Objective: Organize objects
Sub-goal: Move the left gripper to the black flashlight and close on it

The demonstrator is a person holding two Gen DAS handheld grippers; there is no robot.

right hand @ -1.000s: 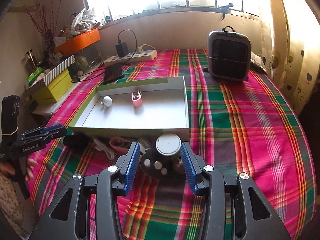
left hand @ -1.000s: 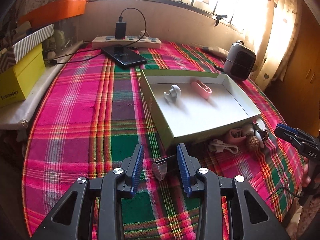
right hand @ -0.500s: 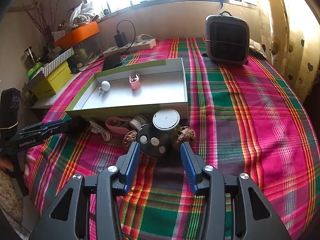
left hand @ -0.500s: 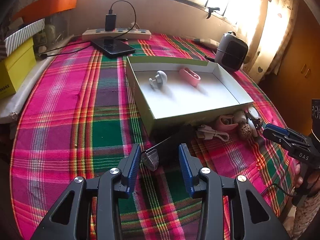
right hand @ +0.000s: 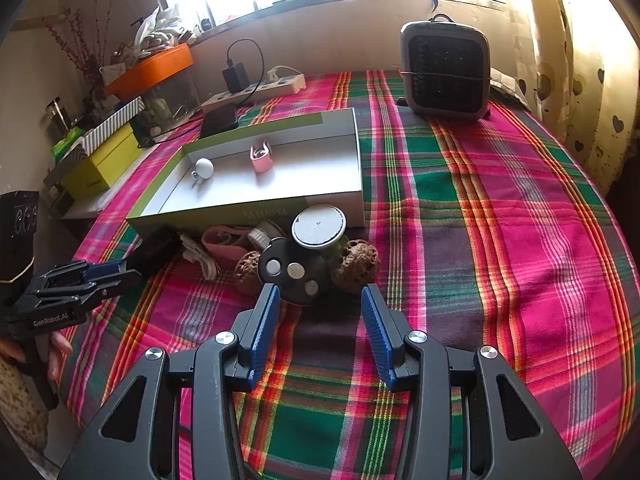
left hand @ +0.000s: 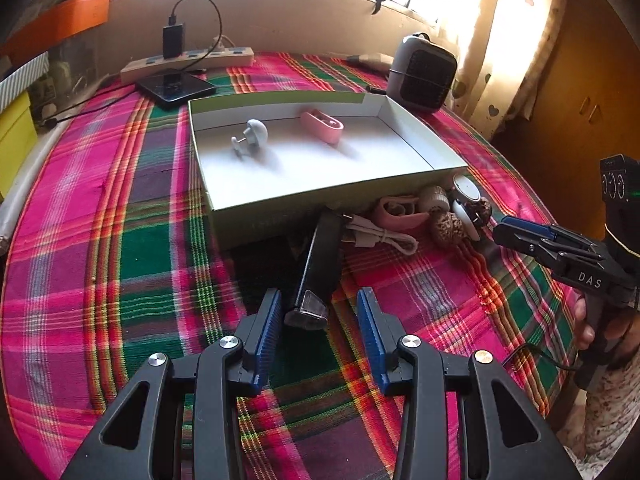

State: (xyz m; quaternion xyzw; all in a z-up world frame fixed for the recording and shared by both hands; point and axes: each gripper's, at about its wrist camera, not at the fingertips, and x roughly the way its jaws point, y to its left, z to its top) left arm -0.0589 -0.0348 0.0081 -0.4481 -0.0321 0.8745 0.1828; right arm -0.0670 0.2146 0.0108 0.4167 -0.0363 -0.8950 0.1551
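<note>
Left wrist view: the left gripper (left hand: pixel 318 334) hangs low over the plaid tablecloth (left hand: pixel 120 240), its jaws spread wide and gripping nothing. They have just been opening, and the clear-capped near end of a long black device (left hand: pixel 318 270) lies between the blue pads without being pressed. The device lies on the cloth, its far end just at the near wall of the shallow white box (left hand: pixel 280 204). Inside the box rest a white earbud-like piece (left hand: pixel 252 138) at far left and a pink case (left hand: pixel 322 125) near the far wall. Right of the device, a white cable (left hand: pixel 380 236), a pink strap (left hand: pixel 400 212), walnuts (left hand: pixel 448 224) and small round items crowd the box's near wall. The right gripper (left hand: pixel 532 236) shows at the right edge, just beside that cluster.

Right wrist view: the right gripper (right hand: pixel 318 322) hovers with its jaws partly open and empty; the black disc with round buttons (right hand: pixel 292 274) sits just beyond its tips, touching a walnut (right hand: pixel 358 258) on the right and a white-topped round tin (right hand: pixel 318 226) behind. The left gripper (right hand: pixel 92 276) enters at the left edge, beside the dark device (right hand: pixel 154 250).

By my reading, the step in hand is picking loose items from the pile to sort into the box, which is mostly bare. Next, the left jaws would need to close squarely on the black device, lift it over the near wall and set it down inside; the right would have to slide forward around the disc without nudging the walnuts.
</note>
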